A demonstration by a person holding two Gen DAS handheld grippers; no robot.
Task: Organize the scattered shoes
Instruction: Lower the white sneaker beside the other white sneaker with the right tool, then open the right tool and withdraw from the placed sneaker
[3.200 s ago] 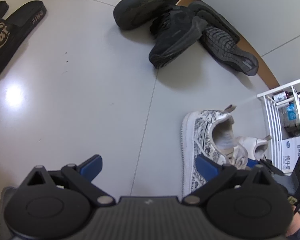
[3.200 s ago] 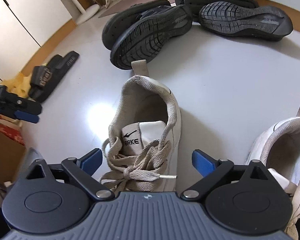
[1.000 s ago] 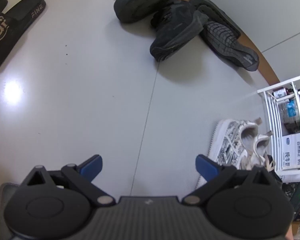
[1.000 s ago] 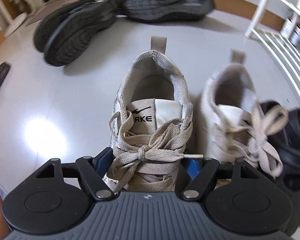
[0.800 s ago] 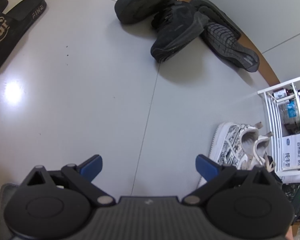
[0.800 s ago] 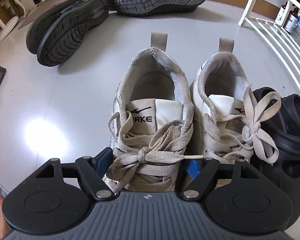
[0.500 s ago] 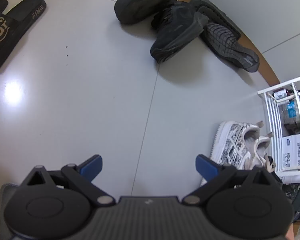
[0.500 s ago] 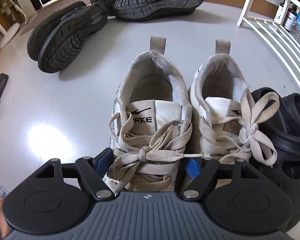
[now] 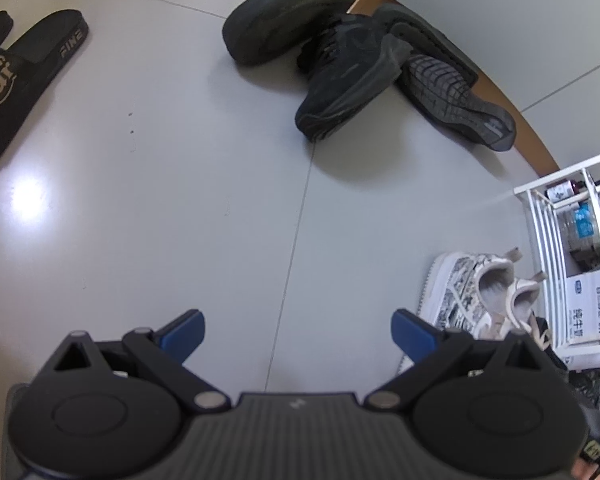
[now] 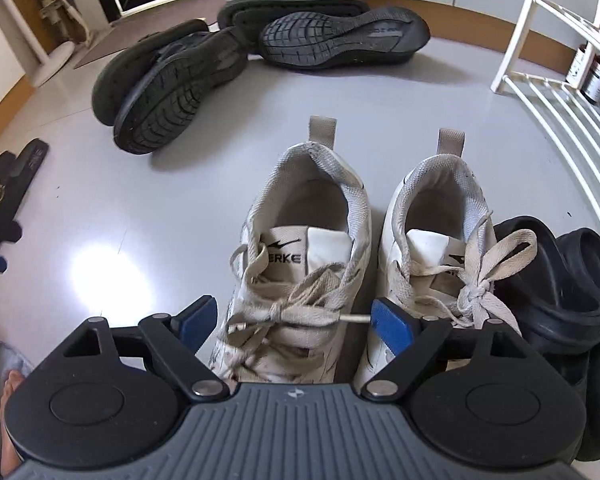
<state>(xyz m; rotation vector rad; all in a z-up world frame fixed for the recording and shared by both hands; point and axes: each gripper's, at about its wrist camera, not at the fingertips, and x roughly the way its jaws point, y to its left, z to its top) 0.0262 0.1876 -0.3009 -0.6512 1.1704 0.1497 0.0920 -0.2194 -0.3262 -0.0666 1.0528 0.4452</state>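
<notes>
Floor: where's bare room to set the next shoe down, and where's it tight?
Free: the wide grey floor between the Bear slide, the black sneaker pile and the white sneaker pair. Tight: right of the pair, where black clogs touch it beside the white rack.

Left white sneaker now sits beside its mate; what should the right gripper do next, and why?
Probably lift the right gripper clear. Its jaws are opening, with the left white sneaker between them, beside the right white sneaker. The black sneakers lie tipped over, unsorted.
</notes>
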